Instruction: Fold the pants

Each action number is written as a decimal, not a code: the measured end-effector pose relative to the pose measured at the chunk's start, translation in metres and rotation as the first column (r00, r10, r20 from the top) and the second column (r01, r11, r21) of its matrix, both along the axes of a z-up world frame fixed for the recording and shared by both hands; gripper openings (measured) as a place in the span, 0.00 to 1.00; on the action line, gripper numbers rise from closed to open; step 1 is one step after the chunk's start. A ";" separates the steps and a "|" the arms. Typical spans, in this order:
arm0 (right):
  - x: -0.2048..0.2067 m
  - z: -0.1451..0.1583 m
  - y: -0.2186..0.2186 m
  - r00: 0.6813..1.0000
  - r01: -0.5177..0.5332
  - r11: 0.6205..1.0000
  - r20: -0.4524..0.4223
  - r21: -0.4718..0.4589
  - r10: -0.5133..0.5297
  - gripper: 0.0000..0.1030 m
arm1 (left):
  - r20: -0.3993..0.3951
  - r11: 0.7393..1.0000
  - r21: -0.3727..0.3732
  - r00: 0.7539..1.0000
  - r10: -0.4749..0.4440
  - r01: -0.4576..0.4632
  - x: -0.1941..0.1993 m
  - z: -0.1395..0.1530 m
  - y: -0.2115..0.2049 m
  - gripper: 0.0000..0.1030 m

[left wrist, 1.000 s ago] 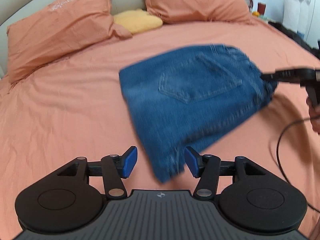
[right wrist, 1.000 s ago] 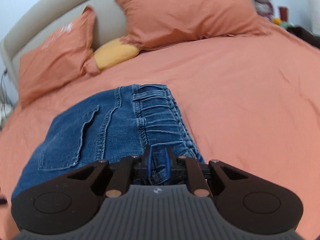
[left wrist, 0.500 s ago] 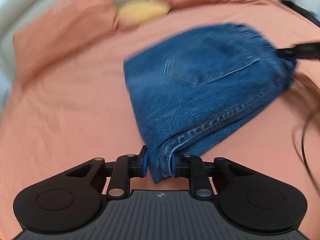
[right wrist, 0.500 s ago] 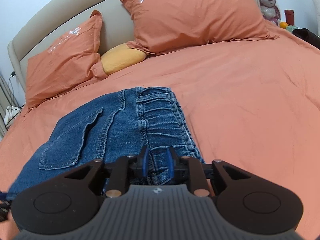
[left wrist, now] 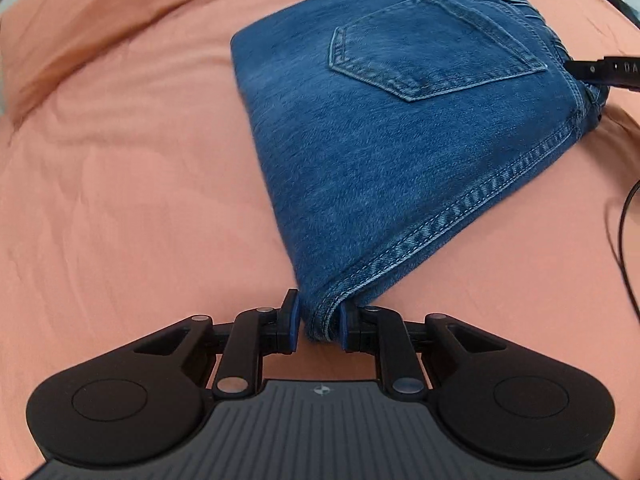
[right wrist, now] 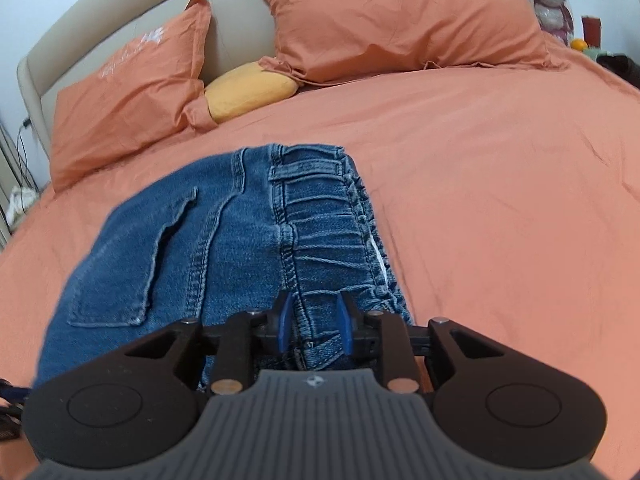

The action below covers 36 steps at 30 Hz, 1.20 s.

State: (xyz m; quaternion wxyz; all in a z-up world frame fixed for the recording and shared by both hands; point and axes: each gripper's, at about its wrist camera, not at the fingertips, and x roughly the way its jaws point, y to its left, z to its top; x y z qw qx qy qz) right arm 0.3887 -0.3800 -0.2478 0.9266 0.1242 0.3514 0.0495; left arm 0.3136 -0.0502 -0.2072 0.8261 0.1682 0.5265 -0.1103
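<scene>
The folded blue denim pants (left wrist: 400, 120) lie on the orange bed sheet (left wrist: 120, 200), back pocket up. My left gripper (left wrist: 319, 326) is shut on the pants' near folded corner. My right gripper (right wrist: 314, 326) is shut on the pants (right wrist: 224, 240) at the gathered waistband end. The right gripper's black tip (left wrist: 600, 70) shows at the far right of the left wrist view, against the waistband. The layers underneath the fold are hidden.
Two orange pillows (right wrist: 392, 16) and a yellow cushion (right wrist: 248, 90) lean against the beige headboard (right wrist: 120, 12). A black cable (left wrist: 624, 220) hangs at the right. Small items (right wrist: 576, 32) stand beyond the bed's far right corner.
My left gripper, open a second ago, closed on the pants' near corner. The pants moved closer and lower toward the sheet. My right gripper kept its hold on the waistband.
</scene>
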 end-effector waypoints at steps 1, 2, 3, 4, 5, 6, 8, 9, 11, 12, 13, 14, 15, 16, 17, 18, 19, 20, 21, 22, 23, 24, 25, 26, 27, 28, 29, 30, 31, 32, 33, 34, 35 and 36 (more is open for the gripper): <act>0.001 0.000 0.001 1.000 -0.002 1.000 -0.001 -0.009 0.002 0.20 | -0.016 1.000 0.015 1.000 0.001 -0.001 -0.001 0.003 -0.003 0.20; 0.001 0.001 0.000 1.000 -0.003 1.000 -0.004 -0.010 0.003 0.20 | -0.040 0.999 0.036 0.999 -0.004 0.005 -0.002 0.005 -0.006 0.20; 0.001 0.002 -0.001 1.000 -0.001 1.000 -0.007 -0.005 0.001 0.20 | -0.063 0.998 0.063 0.998 -0.016 0.020 -0.005 0.006 -0.009 0.22; 0.000 0.002 -0.003 1.000 0.002 1.000 -0.009 0.005 -0.002 0.20 | -0.065 0.995 0.092 0.997 -0.033 0.039 -0.010 0.007 -0.013 0.23; 0.000 0.002 -0.005 1.000 0.006 1.000 -0.013 0.015 -0.006 0.20 | -0.057 0.992 0.117 0.997 -0.046 0.052 -0.016 0.010 -0.014 0.23; -0.001 0.003 -0.006 1.000 0.010 1.000 -0.017 0.021 -0.010 0.20 | -0.045 0.989 0.135 0.998 -0.047 0.053 -0.020 0.014 -0.014 0.23; -0.004 0.008 -0.004 1.000 0.015 1.000 -0.020 0.016 -0.015 0.20 | -0.031 0.988 0.149 0.999 -0.034 0.038 -0.024 0.028 -0.016 0.24; -0.005 0.010 -0.003 1.000 0.014 1.000 -0.018 0.004 -0.014 0.20 | -0.023 0.988 0.151 0.999 -0.030 0.033 -0.024 0.037 -0.018 0.27; -0.009 0.013 0.002 1.000 0.006 1.000 -0.008 -0.030 -0.007 0.23 | 0.007 0.987 0.155 0.999 -0.044 0.042 -0.025 0.054 -0.025 0.33; -0.011 0.015 0.004 1.000 -0.001 0.999 0.000 -0.048 0.001 0.28 | 0.029 0.986 0.161 0.998 -0.058 0.052 -0.028 0.063 -0.029 0.39; -0.014 0.018 0.006 1.000 -0.007 0.998 0.010 -0.060 0.007 0.32 | 0.050 0.984 0.168 0.996 -0.071 0.062 -0.029 0.071 -0.033 0.45; -0.017 0.023 0.008 1.000 -0.011 0.998 0.022 -0.065 0.013 0.38 | 0.067 0.983 0.173 0.994 -0.081 0.069 -0.030 0.077 -0.038 0.48; -0.021 0.027 0.009 0.999 -0.015 0.998 0.041 -0.063 0.017 0.39 | 0.079 0.982 0.174 0.993 -0.090 0.076 -0.030 0.084 -0.042 0.49; -0.025 0.032 0.010 0.997 -0.021 0.998 0.068 -0.063 0.025 0.39 | 0.089 0.981 0.172 0.991 -0.101 0.084 -0.028 0.088 -0.045 0.49; -0.028 0.037 0.012 0.994 -0.028 0.997 0.100 -0.073 0.035 0.39 | 0.100 0.981 0.168 0.989 -0.110 0.092 -0.025 0.092 -0.048 0.49; -0.031 0.042 0.014 0.991 -0.027 0.996 0.131 -0.090 0.038 0.39 | 0.110 0.982 0.164 0.987 -0.117 0.098 -0.021 0.095 -0.051 0.49; -0.033 0.047 0.016 0.986 -0.022 0.995 0.160 -0.102 0.038 0.39 | 0.118 0.982 0.159 0.985 -0.123 0.104 -0.017 0.097 -0.054 0.49; -0.033 0.051 0.017 0.982 -0.020 0.995 0.184 -0.099 0.039 0.39 | 0.125 0.982 0.152 0.984 -0.129 0.110 -0.013 0.099 -0.058 0.49; -0.033 0.054 0.018 0.978 -0.023 0.996 0.203 -0.089 0.040 0.39 | 0.129 0.983 0.147 0.983 -0.134 0.115 -0.009 0.100 -0.061 0.49; -0.033 0.057 0.019 0.976 -0.029 0.996 0.215 -0.080 0.046 0.39 | 0.130 0.983 0.140 0.982 -0.136 0.118 -0.005 0.100 -0.065 0.50; -0.031 0.060 0.021 0.973 -0.041 0.996 0.224 -0.078 0.057 0.39 | 0.132 0.984 0.131 0.982 -0.138 0.120 -0.001 0.099 -0.068 0.50; -0.029 0.061 0.025 0.970 -0.053 0.995 0.232 -0.089 0.072 0.39 | 0.132 0.985 0.121 0.982 -0.139 0.123 0.006 0.097 -0.068 0.50; -0.028 0.061 0.030 0.967 -0.065 0.992 0.237 -0.112 0.090 0.39 | 0.131 0.986 0.110 0.982 -0.138 0.124 0.012 0.093 -0.070 0.50; -0.026 0.060 0.036 0.965 -0.079 0.987 0.237 -0.143 0.111 0.39 | 0.129 0.988 0.098 0.982 -0.134 0.122 0.020 0.087 -0.071 0.50; -0.025 0.057 0.042 0.964 -0.091 0.981 0.231 -0.173 0.130 0.39 | 0.126 0.989 0.084 0.984 -0.130 0.120 0.026 0.080 -0.071 0.50; -0.022 0.053 0.047 0.965 -0.104 0.974 0.219 -0.201 0.148 0.39 | 0.121 0.991 0.067 0.985 -0.121 0.114 0.033 0.072 -0.072 0.50; -0.019 0.048 0.051 0.967 -0.115 0.967 0.197 -0.227 0.161 0.39 | 0.113 0.993 0.049 0.987 -0.112 0.107 0.040 0.063 -0.071 0.50; -0.015 0.042 0.054 0.972 -0.121 0.961 0.168 -0.249 0.166 0.39 | 0.100 0.995 0.036 0.990 -0.099 0.096 0.047 0.053 -0.070 0.50; -0.010 0.034 0.056 0.977 -0.127 0.955 0.132 -0.267 0.166 0.39 | 0.080 0.996 0.029 0.993 -0.081 0.079 0.054 0.043 -0.067 0.50; -0.006 0.027 0.056 0.980 -0.140 0.952 0.101 -0.271 0.173 0.39 | 0.060 0.998 0.018 0.996 -0.066 0.065 0.059 0.033 -0.064 0.50; -0.003 0.021 0.055 0.980 -0.154 0.953 0.081 -0.261 0.181 0.39 | 0.044 0.998 0.001 0.997 -0.056 0.056 0.063 0.025 -0.060 0.51; -0.001 0.014 0.053 0.981 -0.162 0.955 0.062 -0.249 0.182 0.39 | 0.035 0.999 -0.017 0.998 -0.049 0.050 0.066 0.019 -0.056 0.52; 0.002 0.011 0.052 0.982 -0.164 0.957 0.050 -0.240 0.181 0.39 | 0.029 0.998 -0.030 0.999 -0.045 0.046 0.068 0.015 -0.053 0.53; 0.003 0.009 0.051 0.983 -0.164 0.958 0.048 -0.236 0.180 0.39 | 0.024 0.998 -0.043 0.999 -0.043 0.044 0.069 0.013 -0.051 0.54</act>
